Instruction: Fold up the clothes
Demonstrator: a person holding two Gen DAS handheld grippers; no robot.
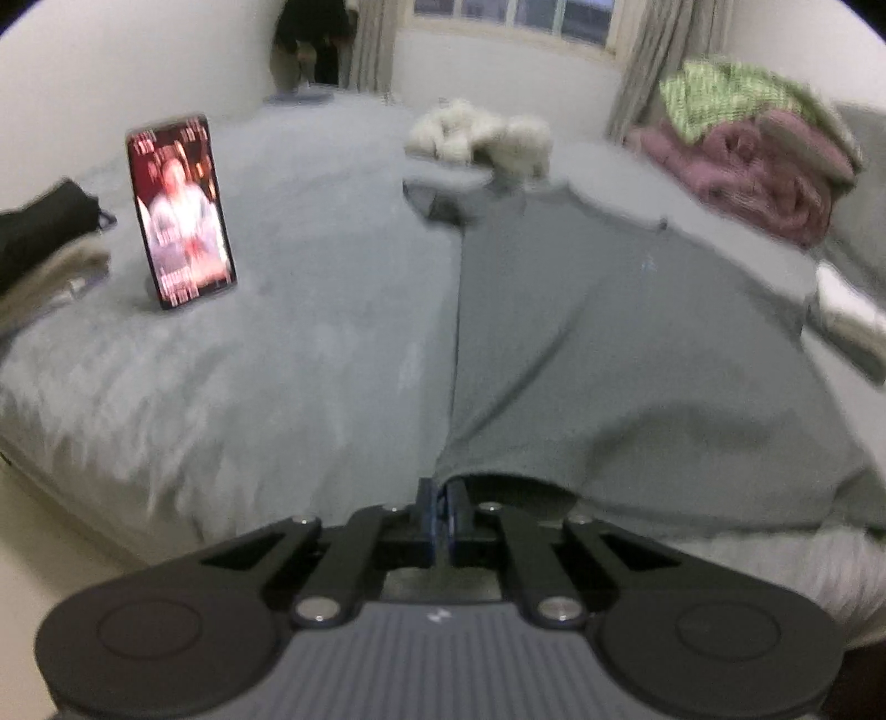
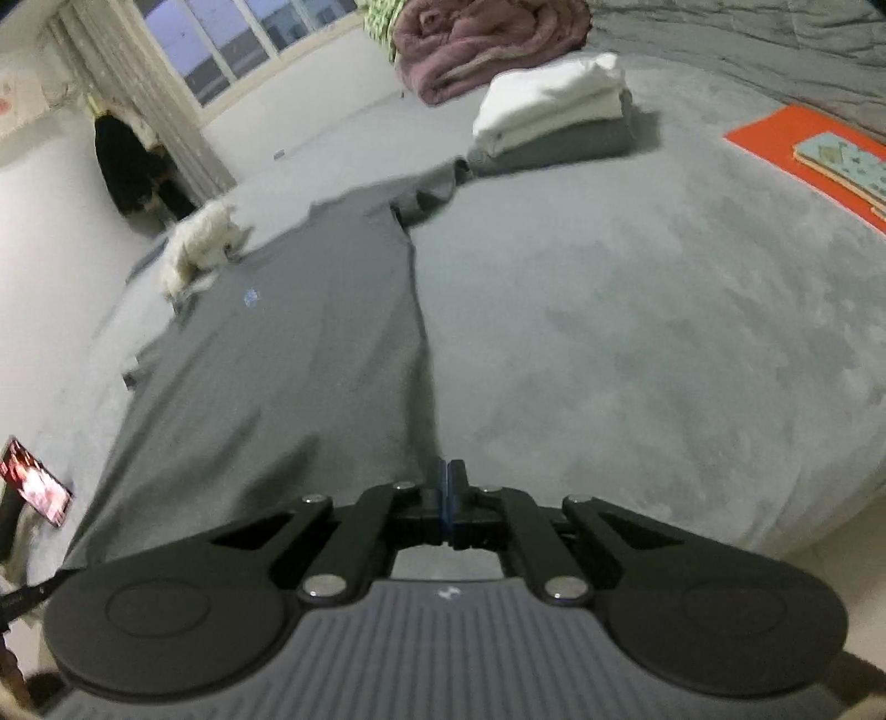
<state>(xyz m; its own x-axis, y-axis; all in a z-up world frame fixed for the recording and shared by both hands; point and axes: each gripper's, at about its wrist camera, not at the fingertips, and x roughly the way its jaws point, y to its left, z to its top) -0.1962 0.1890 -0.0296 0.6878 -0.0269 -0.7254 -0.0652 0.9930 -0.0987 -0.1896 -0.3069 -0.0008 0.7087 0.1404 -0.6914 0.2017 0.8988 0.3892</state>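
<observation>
Centrally, a grey T-shirt (image 1: 609,343) lay spread flat on the grey bed cover (image 1: 310,354), collar end away from the cameras, hem end at the near edge of the bed. Left gripper (image 1: 442,498) had its jaws pressed together on the shirt's near left hem corner; cloth ran straight up out of the pinch. Right gripper (image 2: 447,487) likewise sat with jaws together at the near right hem corner, the shirt's (image 2: 288,354) side edge leading directly into them. Hem between the two corners looked slightly lifted, a dark gap under it in the left wrist view. Small pale mark showed on the chest. One sleeve lay bunched at the far right shoulder, just beside a folded stack (image 2: 554,116): white garments on top of a grey one.

Beyond the collar, a fluffy white bundle (image 1: 482,138) touched or overlapped the shirt's far edge; too blurred to tell which. Phone (image 1: 180,207) stood propped upright on the cover, well left of the shirt, screen lit. Dark bag (image 1: 44,227) and pale cloth at far left edge. Pink blanket (image 1: 769,171) with a green patterned cloth (image 1: 736,94) on top sat in the far right corner. Orange mat (image 2: 803,155) with a patterned item on it lay well right of the shirt. Curtains (image 1: 648,61) and window (image 1: 515,14) behind. Both views motion-blurred.
</observation>
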